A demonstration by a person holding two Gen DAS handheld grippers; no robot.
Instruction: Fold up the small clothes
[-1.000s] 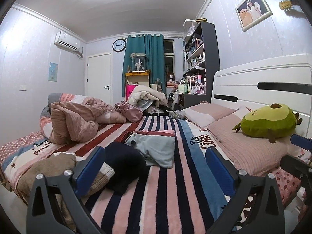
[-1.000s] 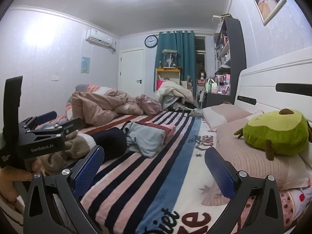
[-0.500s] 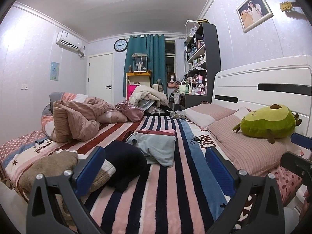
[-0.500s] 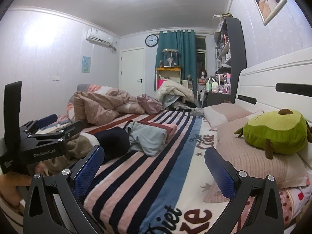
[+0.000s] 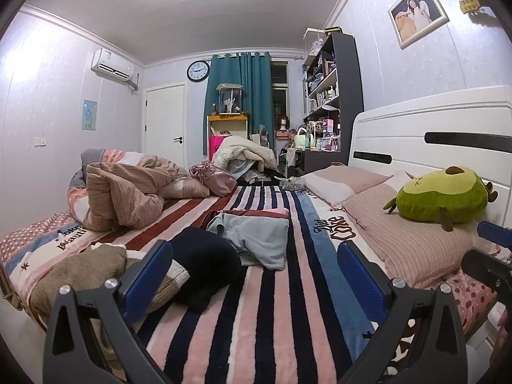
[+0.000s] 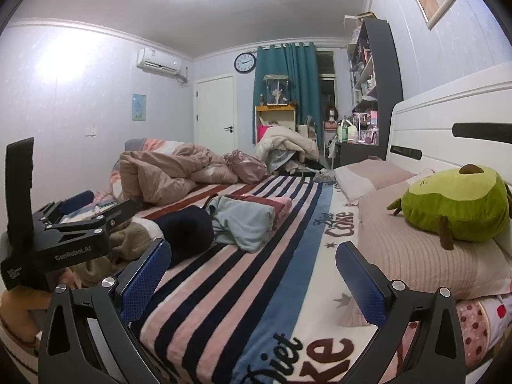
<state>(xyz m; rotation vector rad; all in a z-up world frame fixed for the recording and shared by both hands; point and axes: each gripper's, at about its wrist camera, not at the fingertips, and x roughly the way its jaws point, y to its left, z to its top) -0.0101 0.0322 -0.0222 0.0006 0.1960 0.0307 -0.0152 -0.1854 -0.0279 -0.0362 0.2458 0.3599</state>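
so, grippers: left gripper (image 5: pixel 254 270) and right gripper (image 6: pixel 252 270) both wide apart, holding nothing.
clothes: dark top (image 5: pixel 204 262) and pale blue top (image 5: pixel 259 235) lie crumpled on bed (image 5: pixel 288 304), waiting for folding.

Both wrist cameras sat low at the near edge of the bed (image 5: pixel 275 304), looking along it toward the teal curtain (image 5: pixel 246 96). The right view stood nearer the headboard (image 6: pixel 448 121). Both shared the striped blanket (image 6: pixel 230 288) and avocado plush (image 6: pixel 454 204).
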